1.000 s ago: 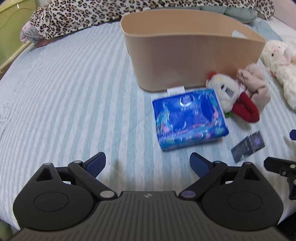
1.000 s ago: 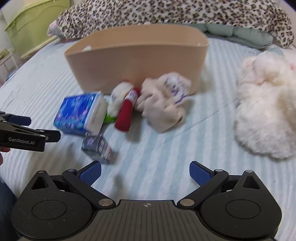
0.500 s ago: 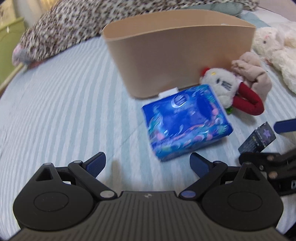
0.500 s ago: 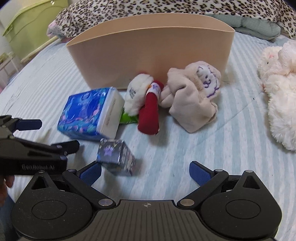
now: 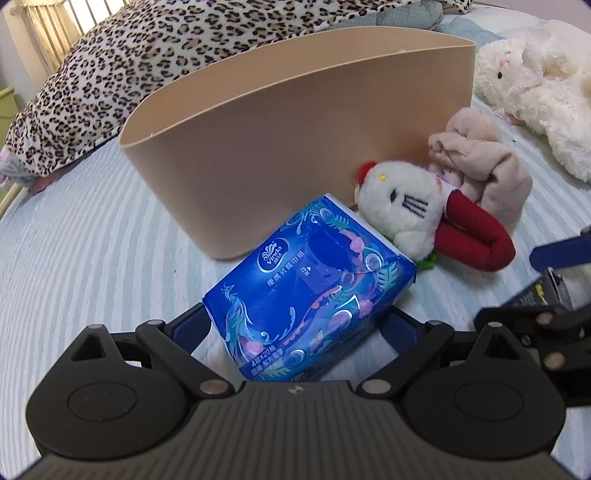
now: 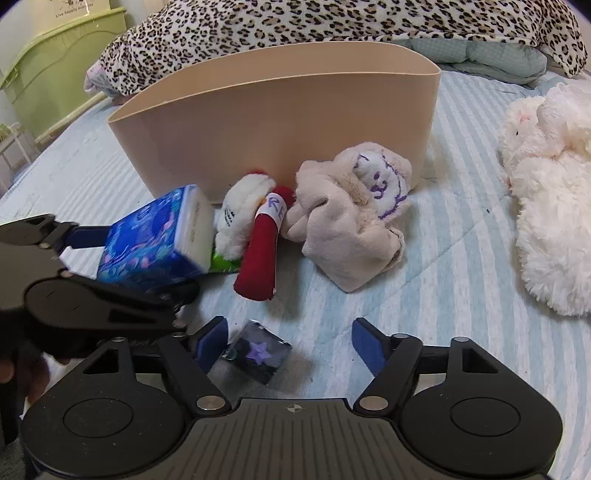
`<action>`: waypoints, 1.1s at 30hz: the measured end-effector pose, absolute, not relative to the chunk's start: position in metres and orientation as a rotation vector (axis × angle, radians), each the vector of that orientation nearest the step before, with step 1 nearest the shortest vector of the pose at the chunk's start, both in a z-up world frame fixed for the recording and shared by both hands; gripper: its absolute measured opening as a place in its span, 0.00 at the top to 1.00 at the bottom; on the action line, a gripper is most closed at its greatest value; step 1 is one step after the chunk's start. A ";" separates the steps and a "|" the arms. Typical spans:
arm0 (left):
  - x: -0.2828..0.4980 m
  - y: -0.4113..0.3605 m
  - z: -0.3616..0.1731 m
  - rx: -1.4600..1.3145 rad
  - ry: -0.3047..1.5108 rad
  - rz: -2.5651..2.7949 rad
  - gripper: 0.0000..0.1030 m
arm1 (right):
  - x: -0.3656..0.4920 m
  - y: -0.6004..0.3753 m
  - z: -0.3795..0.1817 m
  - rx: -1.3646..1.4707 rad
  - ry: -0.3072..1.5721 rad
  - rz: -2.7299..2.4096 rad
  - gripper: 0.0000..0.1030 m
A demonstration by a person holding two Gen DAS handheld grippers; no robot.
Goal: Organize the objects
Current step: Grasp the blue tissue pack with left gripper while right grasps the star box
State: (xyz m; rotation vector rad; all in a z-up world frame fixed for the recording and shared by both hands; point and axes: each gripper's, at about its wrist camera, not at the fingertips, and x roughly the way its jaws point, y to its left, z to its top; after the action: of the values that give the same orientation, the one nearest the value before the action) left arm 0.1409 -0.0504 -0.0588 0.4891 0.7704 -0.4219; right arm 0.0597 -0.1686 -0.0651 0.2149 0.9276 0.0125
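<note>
A: Start with the left hand-held gripper (image 5: 299, 325). What is it doing?

B: Its two blue fingers sit on either side of the blue tissue pack (image 5: 314, 291), touching it, so it is clamped on the pack. In the right wrist view the pack (image 6: 155, 236) is tilted, one end raised off the bed (image 6: 461, 266).

A: And the right hand-held gripper (image 6: 288, 343)?

B: Its fingers stand wide apart. A small dark box with a purple star (image 6: 258, 350) lies on the bed between them, next to the left finger; whether that finger touches it, I cannot tell.

A: What lies just past the tissue pack?

B: A white stuffed cat with red legs (image 5: 413, 218) lies against the far end of the pack. A crumpled beige cloth toy with a purple drawn face (image 6: 354, 218) is just beside the cat.

A: Where is the bin?

B: The tan plastic bin (image 5: 295, 147) stands upright on the striped bed right behind the pack, the cat and the cloth toy.

A: Anything further out?

B: A fluffy white plush animal (image 6: 546, 192) lies well apart to the right. A leopard-print blanket (image 6: 295, 26) is heaped behind the bin, and a green storage box (image 6: 55, 62) sits at the far left.
</note>
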 end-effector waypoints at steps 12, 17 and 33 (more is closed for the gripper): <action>0.147 -0.054 -0.059 0.539 0.725 -0.518 0.25 | 0.060 -0.168 -0.067 0.272 0.923 0.071 0.65; 0.149 -0.050 -0.054 0.479 0.758 -0.519 0.43 | 0.056 -0.166 -0.064 0.268 0.915 0.081 0.69; 0.126 -0.019 -0.019 0.329 0.764 -0.533 0.58 | 0.040 -0.184 -0.036 0.275 0.833 0.068 0.77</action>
State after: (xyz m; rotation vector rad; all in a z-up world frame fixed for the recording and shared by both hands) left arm 0.1262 -0.0195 -0.0194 0.3286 0.7638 -0.5325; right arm 0.0403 -0.1845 -0.0362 0.2752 0.8334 0.0676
